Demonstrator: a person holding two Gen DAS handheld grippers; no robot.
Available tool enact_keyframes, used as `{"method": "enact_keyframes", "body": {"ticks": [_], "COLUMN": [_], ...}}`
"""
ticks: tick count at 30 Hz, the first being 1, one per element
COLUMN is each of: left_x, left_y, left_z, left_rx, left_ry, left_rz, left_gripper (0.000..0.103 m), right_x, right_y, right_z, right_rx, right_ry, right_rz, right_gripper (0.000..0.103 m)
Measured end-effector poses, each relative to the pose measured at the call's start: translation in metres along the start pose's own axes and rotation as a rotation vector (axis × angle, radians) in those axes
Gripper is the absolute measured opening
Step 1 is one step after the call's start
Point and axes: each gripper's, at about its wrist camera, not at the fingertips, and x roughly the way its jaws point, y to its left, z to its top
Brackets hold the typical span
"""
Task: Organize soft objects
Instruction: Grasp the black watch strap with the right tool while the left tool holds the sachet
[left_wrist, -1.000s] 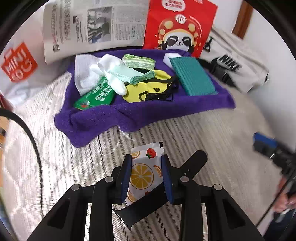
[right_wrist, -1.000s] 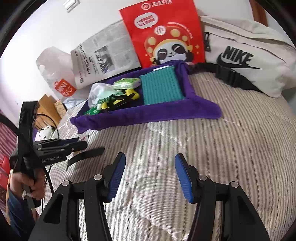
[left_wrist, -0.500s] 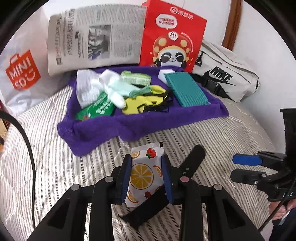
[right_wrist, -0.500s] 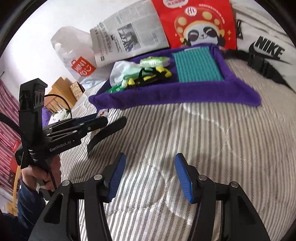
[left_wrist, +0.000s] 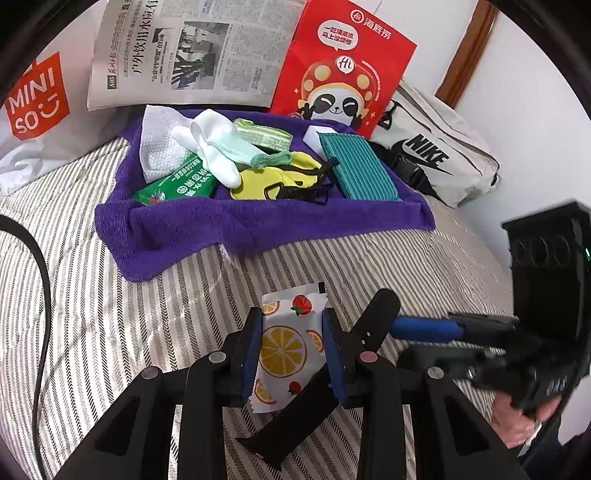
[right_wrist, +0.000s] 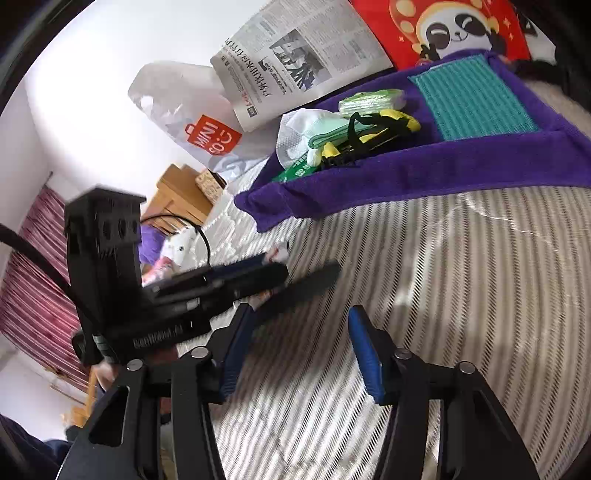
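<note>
My left tongs (left_wrist: 291, 350) are clamped on one fruit-print packet (left_wrist: 286, 345), white with an orange slice and strawberries, held above the striped bed (left_wrist: 110, 332). One black strap (left_wrist: 291, 417) lies slanted under the packet; its near end is cut off behind the tongs and I cannot tell whether it touches the packet. My right tongs (right_wrist: 301, 354) stand open with nothing between them, over the bed and close to the left tongs; in the left view the right tongs (left_wrist: 424, 332) are blurred. Farther up the bed one purple towel (left_wrist: 258, 225) is folded up at its edges like a shallow tray. In it I count one white tissue (left_wrist: 159, 147), one green packet (left_wrist: 177, 184), one white sock (left_wrist: 210, 147) with one pale green cloth (left_wrist: 243, 149) across it, one light green wipes pack (left_wrist: 264, 133), one yellow eye mask (left_wrist: 277, 177) with black straps, one teal ribbed cloth (left_wrist: 354, 170) and one small white block (left_wrist: 317, 133) half hidden behind the teal cloth. Behind the towel stand one newspaper (left_wrist: 192, 51), one red panda bag (left_wrist: 340, 70), one white shopping bag (left_wrist: 33, 99) and one grey sports bag (left_wrist: 436, 155), partly cut off.
</note>
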Motion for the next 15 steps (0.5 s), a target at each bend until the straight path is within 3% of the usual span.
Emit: {"method": "enact_keyframes", "body": {"ticks": [1,3,5,10,15], "left_x": [0.0,0.0,-0.001,0.0,-0.006], "left_y": [0.0,0.001,0.003,0.007,0.009], "left_z": [-0.001,-0.003,-0.005,-0.007,-0.007], "left_rx": [0.004,0.007,0.003,-0.004,0.004], "left_ry": [0.005,0.007,0.009,0.017,0.026], "left_rz": [-0.004,-0.012,-0.014,-0.018,0.024], "left_gripper": [0.031,0.031,0.031,0.031,0.031], "right_x": [0.002,0.008,0.012,0.01,-0.02], "right_y": [0.0,0.0,-0.001,0.001,-0.002], "right_z": [0.002,0.007,0.01,0.01,0.007], "right_rx": [0.009,0.014,0.021,0.022,0.003], "right_ry": [0.0,0.001,0.009,-0.01,-0.056], "right_rz": [0.012,0.037,0.034,0.067,0.019], "right_gripper": [0.042,0.022,0.012,0.006,0.006]}}
